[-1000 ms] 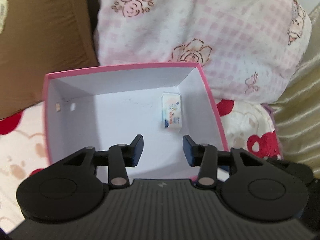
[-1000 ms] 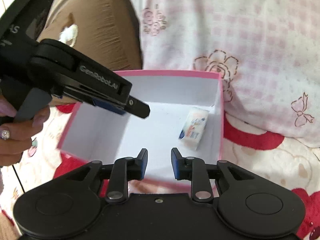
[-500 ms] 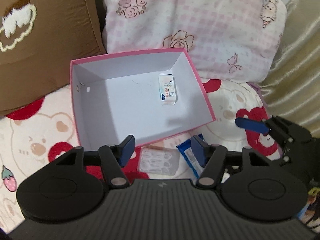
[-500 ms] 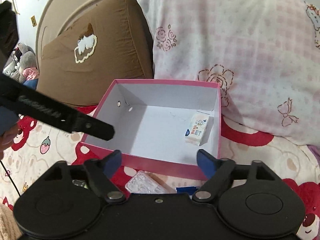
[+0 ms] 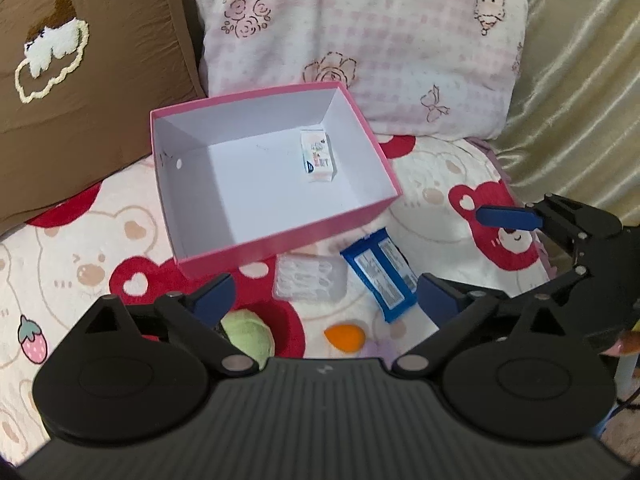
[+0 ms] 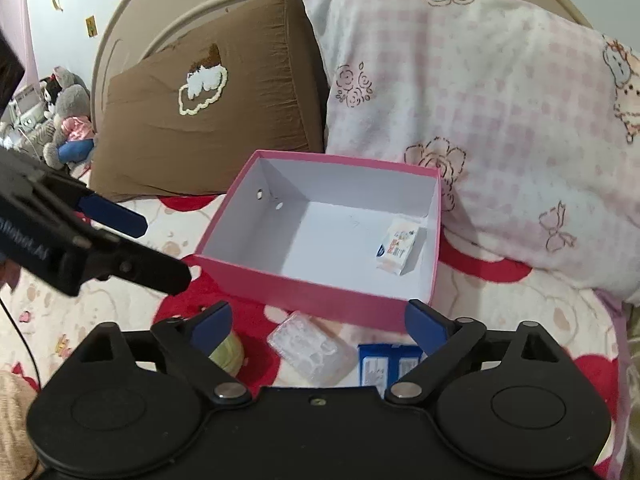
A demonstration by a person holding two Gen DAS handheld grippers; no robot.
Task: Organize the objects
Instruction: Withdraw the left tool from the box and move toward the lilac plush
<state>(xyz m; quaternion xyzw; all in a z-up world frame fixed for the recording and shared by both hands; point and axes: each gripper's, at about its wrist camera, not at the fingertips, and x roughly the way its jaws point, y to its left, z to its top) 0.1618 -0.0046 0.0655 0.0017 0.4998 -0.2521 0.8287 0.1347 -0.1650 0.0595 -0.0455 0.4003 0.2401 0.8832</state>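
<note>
Currently both grippers, left gripper (image 5: 324, 294) and right gripper (image 6: 318, 322), have just been opening and stand wide, holding nothing. Only one small white printed packet (image 5: 317, 155) lies in the open pink cardboard box (image 5: 288, 238). A blue foil wrapper (image 5: 378, 274) and what may be a clear plastic blister pack (image 5: 309, 280) wait just outside, presumably for collection.

light: soft, even | focus: sharp | edges: bowed (fisheye), corners dark

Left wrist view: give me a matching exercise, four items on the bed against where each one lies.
Items:
1. small white packet
2. blue wrapper
3. green ball
4. orange sponge

Places:
A. partly hidden behind the left finger of the left tongs
B. inside the pink box, near its right wall
C. on the bedsheet below the blue wrapper, nearest the camera
D. just outside the pink box, right of the clear plastic case

Pairs: 1-B, 2-D, 3-A, 4-C
</note>
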